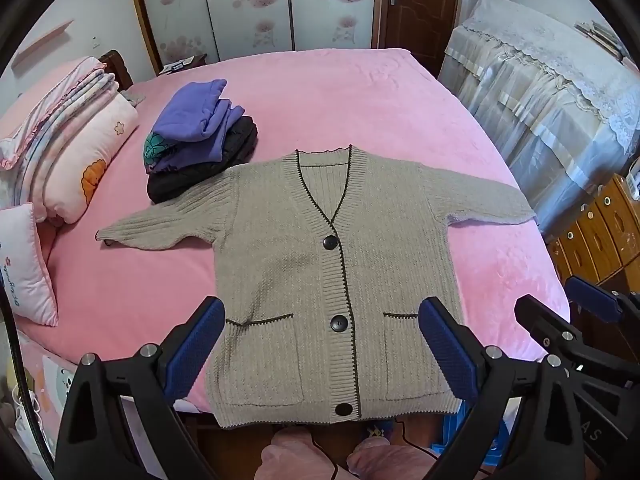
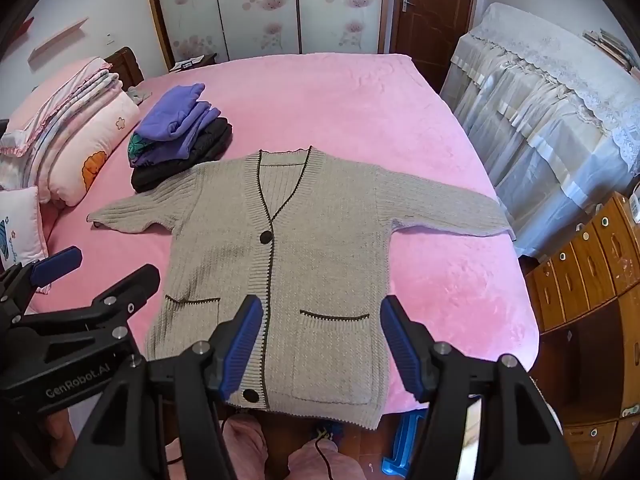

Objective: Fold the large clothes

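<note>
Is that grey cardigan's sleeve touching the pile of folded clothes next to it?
Touching. In the left wrist view the cardigan overlaps the black bottom garment of the folded pile at its shoulder, no pink bed showing between them.

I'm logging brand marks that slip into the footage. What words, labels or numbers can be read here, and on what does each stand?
"GenRobot.AI": on the black body of the left tongs, seen from the right wrist view.
"A S": end of a cut-off marking on the right tongs, left wrist view.
Cursive writing on the small white pillow: too blurred to read.
Cardigan, folded clothes pile: no text visible.
</note>
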